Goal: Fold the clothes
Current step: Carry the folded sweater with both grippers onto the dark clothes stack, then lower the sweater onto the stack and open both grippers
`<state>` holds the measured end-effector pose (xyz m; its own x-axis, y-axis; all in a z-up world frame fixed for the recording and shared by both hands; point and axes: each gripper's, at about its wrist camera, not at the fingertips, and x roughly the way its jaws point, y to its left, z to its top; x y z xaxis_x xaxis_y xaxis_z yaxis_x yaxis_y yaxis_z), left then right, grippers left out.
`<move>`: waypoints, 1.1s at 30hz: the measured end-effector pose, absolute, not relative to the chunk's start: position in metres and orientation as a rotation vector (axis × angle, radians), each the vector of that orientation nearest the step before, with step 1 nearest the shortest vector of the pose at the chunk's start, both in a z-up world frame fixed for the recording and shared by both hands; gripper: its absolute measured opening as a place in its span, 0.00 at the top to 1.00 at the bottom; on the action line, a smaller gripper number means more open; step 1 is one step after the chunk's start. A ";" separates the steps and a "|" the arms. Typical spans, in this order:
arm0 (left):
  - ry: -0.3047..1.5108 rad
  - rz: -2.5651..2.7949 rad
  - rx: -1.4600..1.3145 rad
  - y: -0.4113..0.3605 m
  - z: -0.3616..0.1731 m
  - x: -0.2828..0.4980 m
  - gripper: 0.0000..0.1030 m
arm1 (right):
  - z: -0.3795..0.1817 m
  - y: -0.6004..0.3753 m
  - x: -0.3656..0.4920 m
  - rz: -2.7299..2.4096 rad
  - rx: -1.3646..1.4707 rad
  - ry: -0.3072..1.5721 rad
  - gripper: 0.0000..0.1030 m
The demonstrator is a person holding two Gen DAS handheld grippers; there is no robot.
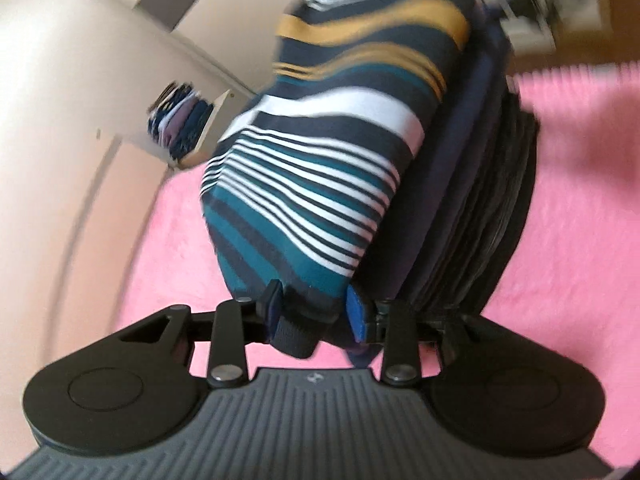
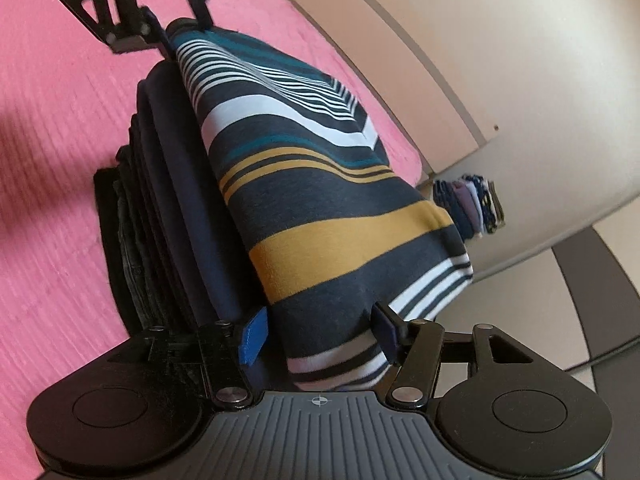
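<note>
A folded striped garment (image 1: 320, 168) in navy, teal, white and mustard lies on top of a stack of dark folded clothes (image 1: 492, 208) on a pink blanket (image 1: 168, 248). My left gripper (image 1: 316, 308) is shut on the striped garment's near edge, blue pads on both sides. In the right wrist view the striped garment (image 2: 320, 200) runs away from me on the dark stack (image 2: 160, 220), and my right gripper (image 2: 320, 332) is shut on its opposite end. The left gripper (image 2: 176, 28) shows at the far end, clamped on the cloth.
The pink blanket (image 2: 52, 160) covers the surface around the stack. A cream wardrobe panel (image 1: 60, 100) stands beside it, with an open shelf holding several folded clothes (image 1: 180, 120), also seen as a small pile of folded clothes (image 2: 472, 204).
</note>
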<state>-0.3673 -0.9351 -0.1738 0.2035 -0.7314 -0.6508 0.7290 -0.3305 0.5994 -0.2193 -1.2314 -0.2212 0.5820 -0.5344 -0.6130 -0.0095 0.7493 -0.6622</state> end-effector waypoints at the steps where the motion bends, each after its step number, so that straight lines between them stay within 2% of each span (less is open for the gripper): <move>1: 0.036 -1.483 1.136 -0.933 -0.165 -0.363 0.70 | -0.218 -1.232 -0.221 -0.341 -0.650 0.909 0.44; 5: 0.139 -1.476 0.907 -0.933 -0.136 -0.353 0.70 | -0.184 -1.229 -0.233 -0.363 -0.442 0.786 0.44; 9: 0.263 -1.486 0.855 -0.956 -0.135 -0.350 0.70 | -0.156 -1.245 -0.229 -0.428 -0.182 0.668 0.44; 13: 0.407 -1.476 0.913 -0.973 -0.152 -0.349 0.72 | -0.174 -1.300 -0.229 -0.468 0.303 0.666 0.44; 15: 0.417 -1.477 0.922 -0.971 -0.152 -0.349 0.72 | -0.182 -1.310 -0.240 -0.470 0.432 0.648 0.44; 20: 0.441 -1.479 0.946 -0.968 -0.153 -0.350 0.71 | -0.183 -1.296 -0.242 -0.426 0.327 0.720 0.44; 27: 0.458 -1.428 0.931 -0.964 -0.136 -0.353 0.67 | -0.162 -1.296 -0.240 -0.466 0.348 0.687 0.43; 29: 0.477 -1.413 0.889 -0.954 -0.127 -0.352 0.66 | -0.158 -1.294 -0.247 -0.482 0.353 0.672 0.36; 30: 0.494 -1.404 0.863 -0.947 -0.121 -0.352 0.64 | -0.155 -1.291 -0.252 -0.495 0.365 0.658 0.28; 33: 0.561 -1.359 0.769 -0.924 -0.105 -0.350 0.59 | -0.147 -1.283 -0.267 -0.529 0.406 0.627 0.25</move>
<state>-0.3499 -0.9241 -0.1053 0.1457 -0.6453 -0.7499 0.9864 0.0367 0.1601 -0.2674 -1.2828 -0.1468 0.6864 -0.3396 -0.6431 0.5768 0.7928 0.1971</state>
